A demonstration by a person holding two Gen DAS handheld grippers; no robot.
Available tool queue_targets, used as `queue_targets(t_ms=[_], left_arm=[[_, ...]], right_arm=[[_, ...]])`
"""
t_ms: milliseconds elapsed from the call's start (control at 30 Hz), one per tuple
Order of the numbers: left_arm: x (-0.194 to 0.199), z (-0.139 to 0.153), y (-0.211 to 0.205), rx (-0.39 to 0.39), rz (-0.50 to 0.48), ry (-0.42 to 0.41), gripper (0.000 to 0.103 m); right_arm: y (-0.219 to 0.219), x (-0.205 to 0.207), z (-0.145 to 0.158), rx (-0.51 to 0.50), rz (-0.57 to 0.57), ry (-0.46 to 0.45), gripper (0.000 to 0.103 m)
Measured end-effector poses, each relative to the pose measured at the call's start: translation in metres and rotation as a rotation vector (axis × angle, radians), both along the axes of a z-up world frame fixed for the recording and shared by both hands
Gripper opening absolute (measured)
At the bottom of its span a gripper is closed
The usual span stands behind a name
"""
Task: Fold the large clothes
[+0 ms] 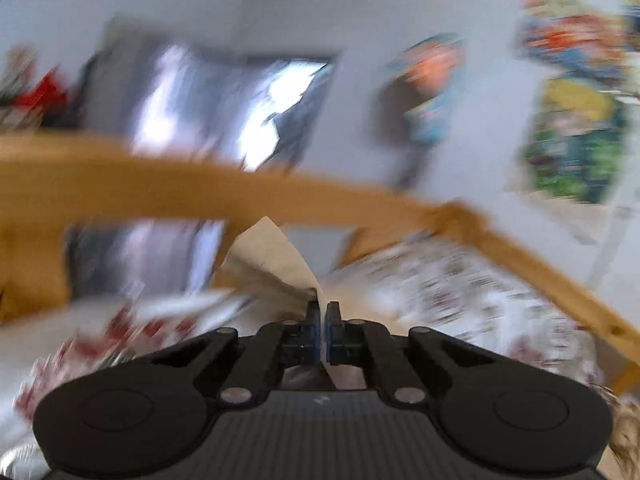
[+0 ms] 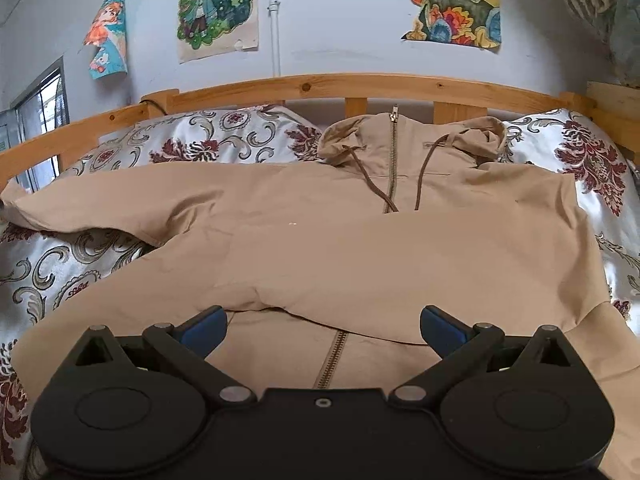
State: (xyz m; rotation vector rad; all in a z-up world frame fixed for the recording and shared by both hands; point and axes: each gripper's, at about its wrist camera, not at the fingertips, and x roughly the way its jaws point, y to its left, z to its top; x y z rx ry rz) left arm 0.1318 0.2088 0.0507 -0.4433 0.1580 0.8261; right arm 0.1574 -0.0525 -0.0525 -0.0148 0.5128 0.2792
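The tan hooded jacket (image 2: 360,240) lies spread front-up across the bed, filling the middle of the right wrist view, its hood (image 2: 408,140) at the upper centre against the wooden bed rail (image 2: 320,86). One sleeve (image 2: 100,200) stretches out to the left edge of the frame; the other appears already folded across the chest, covering the middle of the zipper (image 2: 390,160).

The left gripper (image 1: 322,312) has its fingers closed tight on a tan edge of fabric (image 1: 272,256) that stands up at the centre of its badly blurred view; which part of the jacket this is I cannot tell. The right gripper (image 2: 322,326) hovers at the lower centre of its frame over the hem, fingers spread wide and holding nothing.

The step in hand looks like carrying the pinched fabric across the body. To do it well, keep the cloth taut and low, lay it parallel to the zipper, and let the free gripper pin the hem so the layers underneath do not drag.

The jacket rests on a floral quilt (image 2: 80,264). Cartoon posters (image 2: 218,4) hang on the wall at the top of the frame; no writing or brand can be read anywhere.
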Motion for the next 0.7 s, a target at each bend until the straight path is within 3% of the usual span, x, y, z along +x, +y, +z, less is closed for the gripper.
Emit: queue_targets(t_ms=[167,333,467,600,700], left_arm=[[0.022,0.05,-0.055,0.258,-0.323,-0.076,0.0],[0.042,0.075,-0.11,0.386,-0.709,-0.115,0.0],[0.062,0.065,-0.155,0.406,-0.964,-0.083,0.0],[0.079,0.032,-0.201,0.408,-1.116,-0.005,0.0],[0.079,-0.003,-0.234,0.395,-1.221,0.055,0.0]], right_arm=[[-0.018,0.001,0.007,0.011,-0.07,-0.056,0.1],[-0.07,0.018,0.023,0.161,-0.142,-0.062,0.099],[-0.121,0.042,0.035,0.431,-0.155,0.01,0.098],[-0.154,0.085,0.038,0.79,0.009,0.189,0.098],[-0.158,0.115,0.039,0.935,0.076,0.33,0.099]])
